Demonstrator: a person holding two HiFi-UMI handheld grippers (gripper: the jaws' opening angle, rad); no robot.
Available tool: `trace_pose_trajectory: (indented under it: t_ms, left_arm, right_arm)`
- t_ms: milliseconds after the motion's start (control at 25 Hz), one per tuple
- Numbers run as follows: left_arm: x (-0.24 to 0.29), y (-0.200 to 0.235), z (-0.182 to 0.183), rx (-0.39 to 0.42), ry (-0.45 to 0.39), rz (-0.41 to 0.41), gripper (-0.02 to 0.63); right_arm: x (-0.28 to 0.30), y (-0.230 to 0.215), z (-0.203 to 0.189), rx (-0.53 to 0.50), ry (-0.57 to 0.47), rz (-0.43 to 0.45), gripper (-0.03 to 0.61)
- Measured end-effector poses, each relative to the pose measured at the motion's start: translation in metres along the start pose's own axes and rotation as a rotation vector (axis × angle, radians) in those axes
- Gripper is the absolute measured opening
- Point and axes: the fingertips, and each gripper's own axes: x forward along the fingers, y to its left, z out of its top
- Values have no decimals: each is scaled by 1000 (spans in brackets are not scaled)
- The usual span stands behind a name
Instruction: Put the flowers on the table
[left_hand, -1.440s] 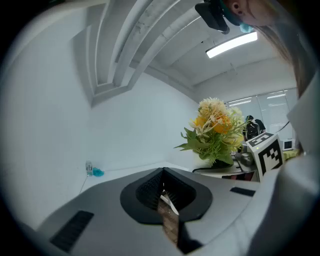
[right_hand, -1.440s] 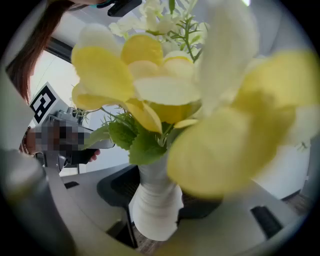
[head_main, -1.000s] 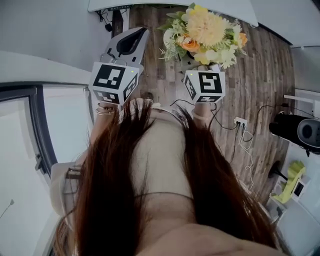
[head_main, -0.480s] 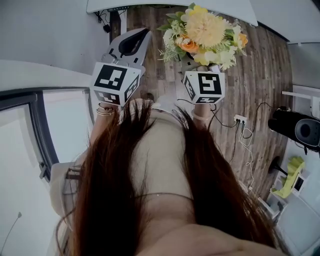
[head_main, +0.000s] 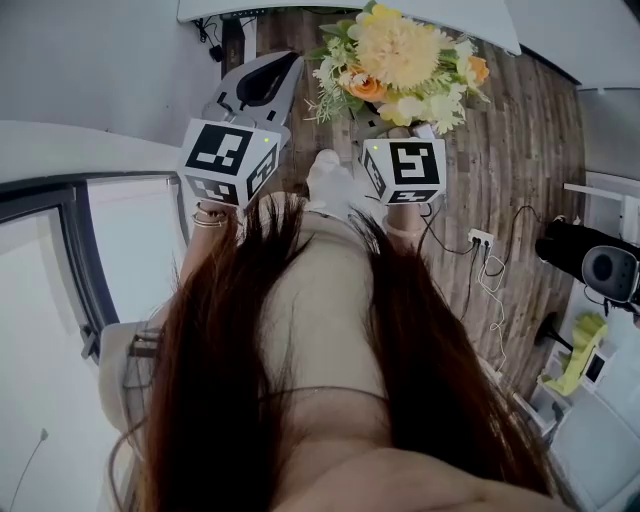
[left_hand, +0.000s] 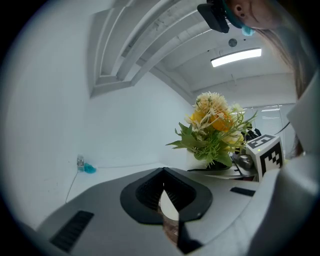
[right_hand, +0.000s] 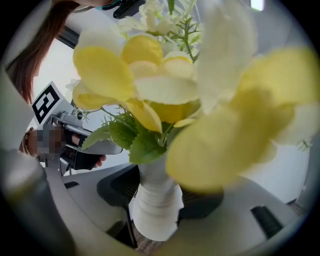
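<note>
Wooden floor (head_main: 520, 150) runs below, with the white worktop (head_main: 480, 22) just ahead. The right tongs (right_hand: 150, 220) pinch the white vase (right_hand: 156, 197) holding the flowers (head_main: 400, 55), aloft near the worktop's edge. The left tongs (left_hand: 167, 202) are pressed together, empty. Setting the flowers down is not yet done.

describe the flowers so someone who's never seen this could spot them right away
Over the wood-plank floor in the head view, find the right gripper. Its jaws clamp a white ribbed vase holding the bouquet: yellow, orange and cream blooms with green leaves, the only flowers in sight.
</note>
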Motion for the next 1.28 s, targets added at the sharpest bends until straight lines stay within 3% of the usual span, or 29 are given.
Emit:
trace_pose_trajectory:
  t_ms: [1120, 1200, 1280]
  left_arm:
    - [-12, 4, 2, 20, -8, 48, 5]
    - [4, 13, -2, 18, -5, 53, 5]
    - [54, 32, -9, 12, 14, 47, 4]
  right_arm:
    - [5, -1, 1, 31, -36, 5, 253]
    - [19, -13, -6, 37, -38, 3, 254]
    - [54, -50, -25, 52, -25, -7, 254]
